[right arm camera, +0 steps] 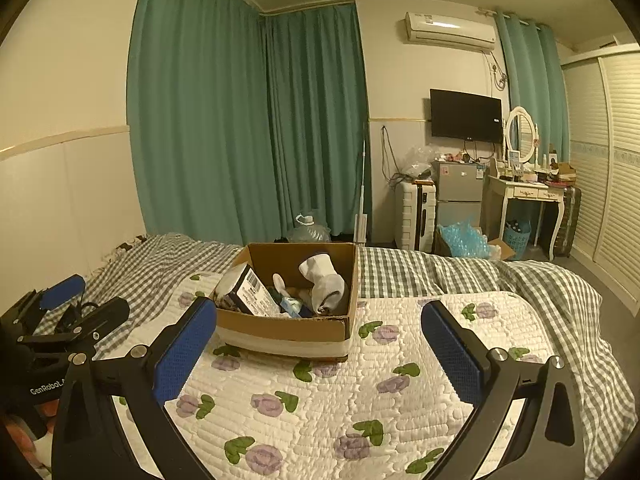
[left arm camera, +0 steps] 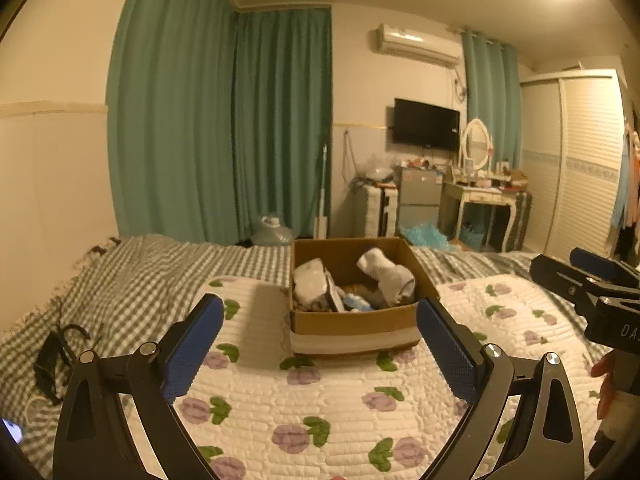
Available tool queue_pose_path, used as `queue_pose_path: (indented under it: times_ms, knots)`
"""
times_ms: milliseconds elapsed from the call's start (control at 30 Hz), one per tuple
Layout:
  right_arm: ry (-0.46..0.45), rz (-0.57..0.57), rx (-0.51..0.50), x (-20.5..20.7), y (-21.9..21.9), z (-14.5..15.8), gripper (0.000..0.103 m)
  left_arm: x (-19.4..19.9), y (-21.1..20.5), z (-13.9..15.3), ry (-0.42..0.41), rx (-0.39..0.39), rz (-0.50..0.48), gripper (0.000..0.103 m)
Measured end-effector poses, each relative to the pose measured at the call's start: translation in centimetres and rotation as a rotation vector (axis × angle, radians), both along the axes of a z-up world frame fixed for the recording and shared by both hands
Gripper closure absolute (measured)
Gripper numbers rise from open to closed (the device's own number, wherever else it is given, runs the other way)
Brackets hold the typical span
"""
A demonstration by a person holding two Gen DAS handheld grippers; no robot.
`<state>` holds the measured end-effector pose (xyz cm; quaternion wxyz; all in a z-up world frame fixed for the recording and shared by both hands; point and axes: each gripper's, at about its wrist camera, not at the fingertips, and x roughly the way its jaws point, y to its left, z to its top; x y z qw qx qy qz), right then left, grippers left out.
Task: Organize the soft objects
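An open cardboard box stands on the flowered white quilt on the bed. It also shows in the right wrist view. Inside lie white and grey socks, a white bundle, a dark packet with a barcode label and small blue items. My left gripper is open and empty, above the quilt just before the box. My right gripper is open and empty, before the box and a little to its right. Each gripper shows at the edge of the other's view.
A grey checked blanket covers the bed behind the quilt. A black strap lies on it at the left. Green curtains, a water jug, a suitcase, a small fridge, a dressing table and a wardrobe stand beyond the bed.
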<state>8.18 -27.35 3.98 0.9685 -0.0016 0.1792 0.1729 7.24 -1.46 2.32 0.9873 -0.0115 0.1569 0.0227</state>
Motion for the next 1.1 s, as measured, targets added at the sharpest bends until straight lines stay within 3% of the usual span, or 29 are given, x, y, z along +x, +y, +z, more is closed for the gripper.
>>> queue_pose_path:
  times_ms: [1100]
  knots:
    - [0.021,0.021,-0.037,0.19,0.75,-0.92,0.000,-0.20,0.50,-0.29,0.011,-0.003,0.023,0.004]
